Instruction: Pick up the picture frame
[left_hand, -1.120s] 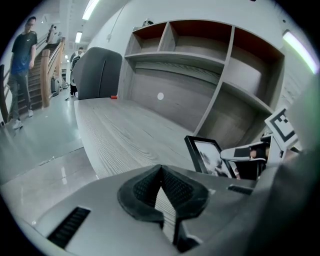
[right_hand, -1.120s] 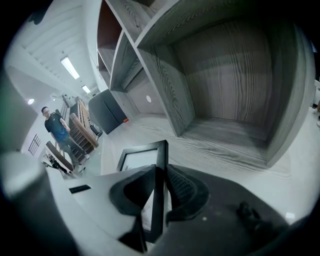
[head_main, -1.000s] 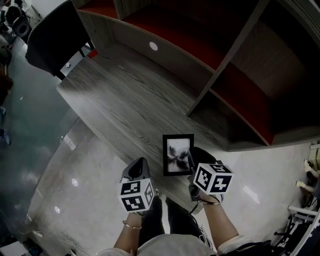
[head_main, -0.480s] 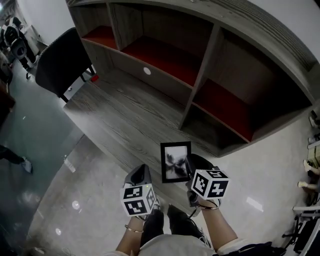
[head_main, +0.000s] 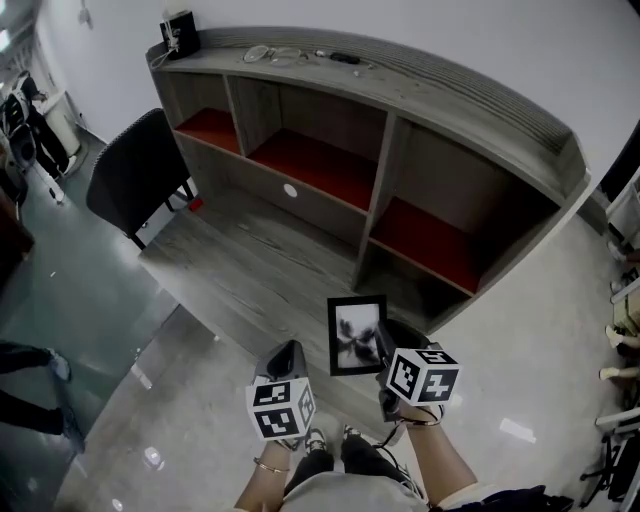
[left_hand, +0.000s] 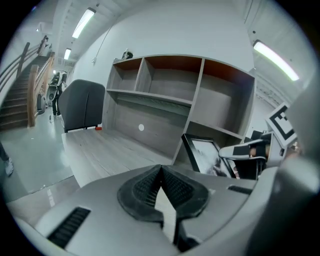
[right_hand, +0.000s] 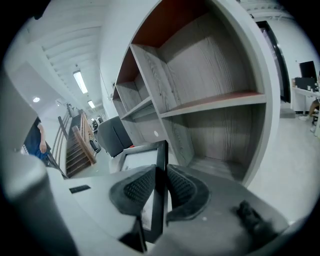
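The left claw (head_main: 286, 352) is held low, jaws pressed together on nothing. Beside it, the right claw (head_main: 384, 348) has its jaws clamped on the picture frame (head_main: 356, 333) edge.

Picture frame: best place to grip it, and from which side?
The thin black side border, edge-on from its right. The picture frame is a flat, thin panel, so jaws fit across its thickness, not its face. The right gripper is shut on that edge this way.
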